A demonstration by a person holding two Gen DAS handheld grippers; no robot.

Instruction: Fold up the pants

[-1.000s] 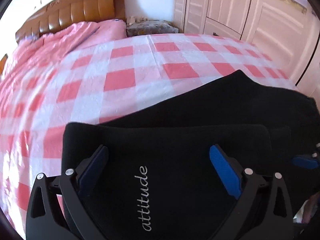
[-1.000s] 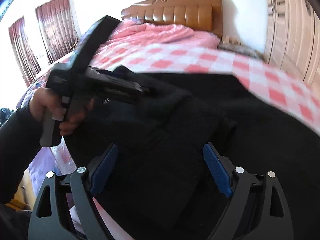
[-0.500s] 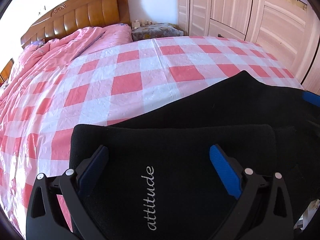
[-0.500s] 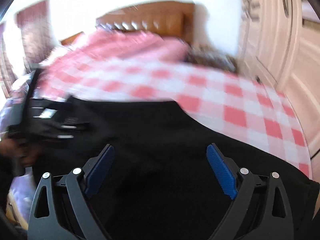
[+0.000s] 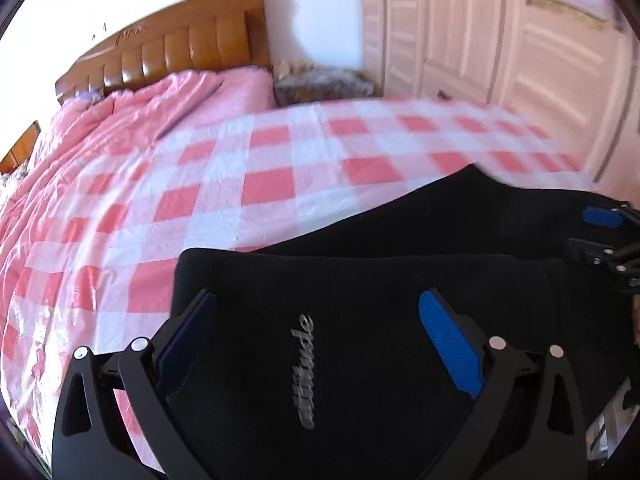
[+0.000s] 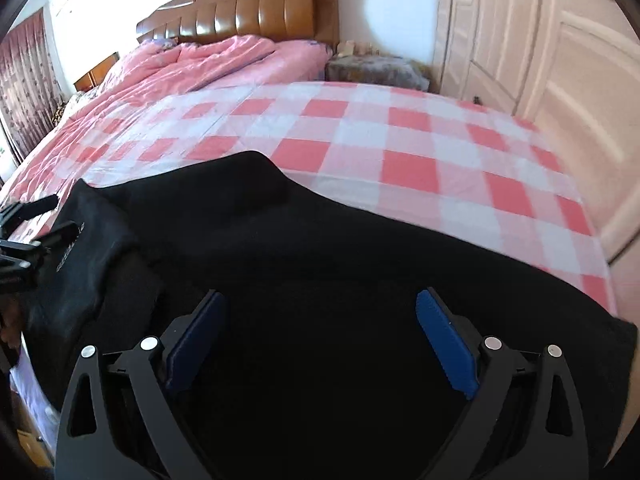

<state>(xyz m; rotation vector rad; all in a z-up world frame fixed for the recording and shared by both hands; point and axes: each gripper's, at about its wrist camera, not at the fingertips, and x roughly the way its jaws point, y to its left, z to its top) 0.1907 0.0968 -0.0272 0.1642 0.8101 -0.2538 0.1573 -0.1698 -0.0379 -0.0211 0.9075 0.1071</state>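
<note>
Black fabric pants (image 5: 400,264) lie on bed's pink-and-white checked sheet (image 5: 264,184), near foot edge. Folded part with grey embroidered lettering (image 5: 304,372) faces up on left. My left gripper (image 5: 320,344) over that lettering, blue-padded fingers (image 5: 448,344) spread apart, nothing clamped. My right gripper (image 6: 320,340) over broad black cloth, fingers (image 6: 446,344) likewise apart, empty. Brown padded wooden headboard (image 6: 256,16) and pale wardrobe doors (image 6: 560,60) behind.
</note>
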